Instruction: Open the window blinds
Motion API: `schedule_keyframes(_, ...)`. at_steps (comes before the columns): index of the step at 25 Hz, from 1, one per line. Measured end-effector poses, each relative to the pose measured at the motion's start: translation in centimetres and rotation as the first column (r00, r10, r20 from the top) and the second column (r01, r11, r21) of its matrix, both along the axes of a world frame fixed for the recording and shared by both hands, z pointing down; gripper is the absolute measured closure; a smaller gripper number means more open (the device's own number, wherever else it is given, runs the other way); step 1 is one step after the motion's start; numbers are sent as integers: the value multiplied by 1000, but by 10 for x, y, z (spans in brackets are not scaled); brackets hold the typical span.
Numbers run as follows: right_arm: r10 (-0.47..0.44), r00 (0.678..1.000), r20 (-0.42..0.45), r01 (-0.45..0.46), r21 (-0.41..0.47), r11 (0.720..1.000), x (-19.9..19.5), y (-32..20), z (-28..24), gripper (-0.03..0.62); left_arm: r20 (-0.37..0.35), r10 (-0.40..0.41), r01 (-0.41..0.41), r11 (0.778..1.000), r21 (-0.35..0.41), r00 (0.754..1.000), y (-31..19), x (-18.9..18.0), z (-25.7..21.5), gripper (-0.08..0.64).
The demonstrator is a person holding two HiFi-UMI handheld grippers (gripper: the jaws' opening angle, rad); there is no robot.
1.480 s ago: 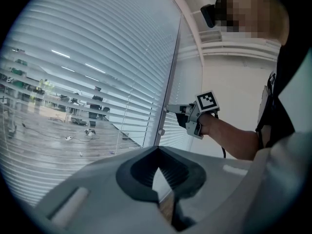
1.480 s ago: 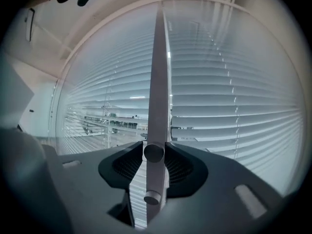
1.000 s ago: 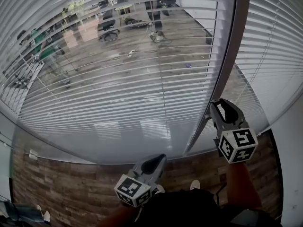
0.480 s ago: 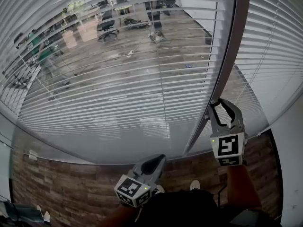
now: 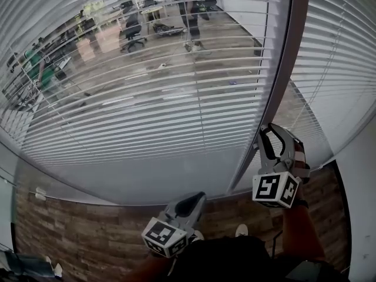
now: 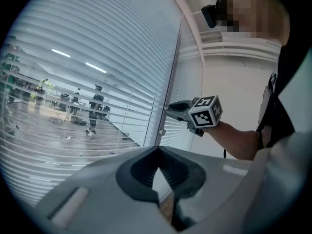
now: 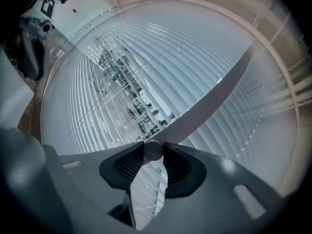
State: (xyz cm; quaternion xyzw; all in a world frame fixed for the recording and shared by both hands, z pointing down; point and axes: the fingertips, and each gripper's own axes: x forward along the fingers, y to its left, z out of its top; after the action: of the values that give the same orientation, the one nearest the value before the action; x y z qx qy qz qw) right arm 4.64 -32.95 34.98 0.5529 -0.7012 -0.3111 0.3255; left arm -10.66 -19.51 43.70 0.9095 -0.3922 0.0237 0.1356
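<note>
Right gripper view: right gripper (image 5: 267,131) fingers pinching tilt knob (image 7: 152,150), seemingly tilting blinds (image 5: 147,98) open; next needing twist till slats level. Left gripper (image 5: 197,197) fingers pressed together.

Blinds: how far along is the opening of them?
Partly done: the slats are tilted enough that the office behind shows through. In hand: the right gripper clamps the round knob by the frame. Still to do: the lower rows look nearly closed, so more turning seems needed.

wood floor (image 5: 88,231), office chairs (image 5: 131,27), standing person (image 5: 191,13)
</note>
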Motion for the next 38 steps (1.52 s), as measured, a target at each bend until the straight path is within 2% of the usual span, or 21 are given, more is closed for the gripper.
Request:
schedule_keyframes(2,7,1000,-25,-7,5,1000,0,-1,1,442,-2,0,0,1000,-1,1000,0,0,-1,558)
schedule_keyframes(4,5,1000,-4,-5,-1,1000,0,-1,0,440,-13,2,-2,1000,7,1000,0,1,-3,558)
schedule_keyframes(7,-27,989,145,32,-33,999,-1,3,-3,420,-7,4,-4,1000,0,1000,2,0,2,558)
schedule_keyframes(9,-53,955,291,70,-46,996,-3,6,-7,410,0,-3,3,1000,-5,1000,2,-2,3,558)
schedule_keyframes(11,-67,905,419,99,-56,994,-1,7,-10,410,3,-7,7,1000,0,1000,2,-4,5,558)
schedule_keyframes(13,-64,843,535,124,-77,989,4,7,-13,410,4,-5,5,1000,4,1000,2,-4,4,558)
schedule_keyframes(15,-52,756,653,158,-104,982,8,6,-14,410,0,3,-3,1000,7,1000,4,-3,4,558)
schedule_keyframes(17,-33,649,760,207,-135,969,9,5,-13,410,-2,4,-4,1000,4,1000,5,-2,3,558)
schedule_keyframes(19,-9,554,832,252,-157,955,9,4,-10,414,-1,-2,2,1000,0,1000,5,-2,1,558)
schedule_keyframes(20,1,525,851,262,-163,951,9,3,-8,416,-1,-3,3,1000,0,1000,5,-2,1,558)
schedule_keyframes(21,8,511,860,266,-167,950,10,2,-7,422,-1,-2,2,1000,0,1000,5,-2,2,560)
schedule_keyframes(23,14,510,860,262,-170,950,11,1,-7,435,1,-2,2,1000,-1,1000,4,-2,2,558)
schedule_keyframes(29,14,539,842,246,-174,953,10,4,-9,434,2,3,-3,1000,2,1000,8,-2,-1,558)
schedule_keyframes(32,9,578,816,236,-177,956,10,3,-8,437,4,6,-6,1000,7,1000,8,-1,0,560)
schedule_keyframes(38,-13,683,730,200,-170,965,8,2,-8,442,6,2,-2,1000,7,1000,7,-1,-2,558)
